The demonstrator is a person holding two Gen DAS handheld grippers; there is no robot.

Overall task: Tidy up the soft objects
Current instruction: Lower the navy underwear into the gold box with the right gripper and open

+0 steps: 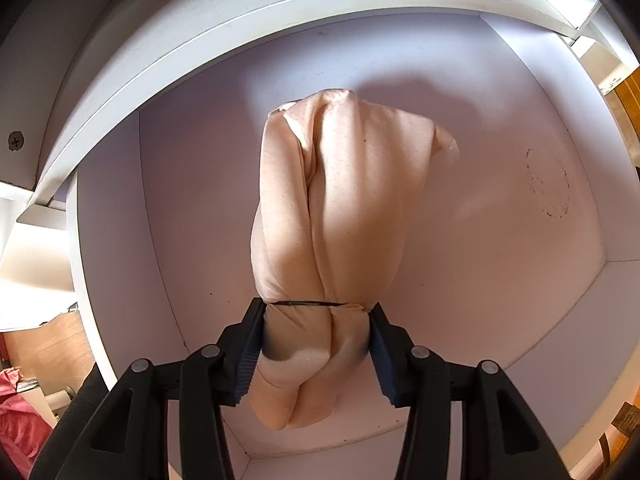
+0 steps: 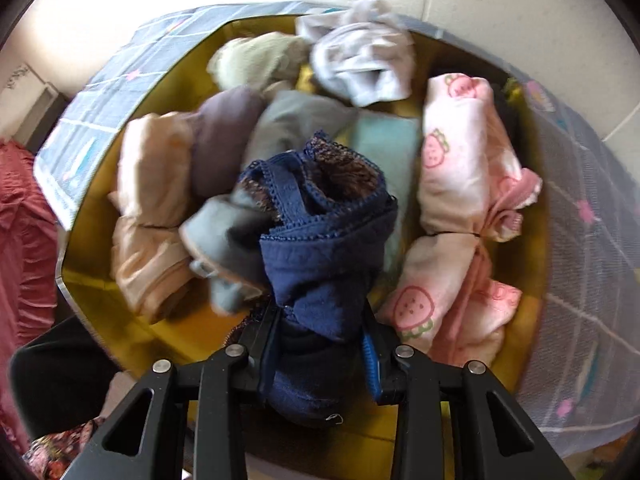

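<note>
Left wrist view alone shows the white drawer [image 1: 500,280]: the left claw [image 1: 316,344] pinches a peach roll [image 1: 340,200], lengthwise away from it. Right wrist view alone shows the yellow-lined bin [image 2: 80,264]; the right claw [image 2: 320,344] pinches a navy bundle [image 2: 320,264] above it.

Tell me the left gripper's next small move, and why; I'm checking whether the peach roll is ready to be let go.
Probably open the left gripper wider and lift straight out. The peach roll, banded with a black tie, seems to lie in the white compartment, though contact underneath is unclear. The pads still flank its end, so retreating without opening could drag it.
</note>
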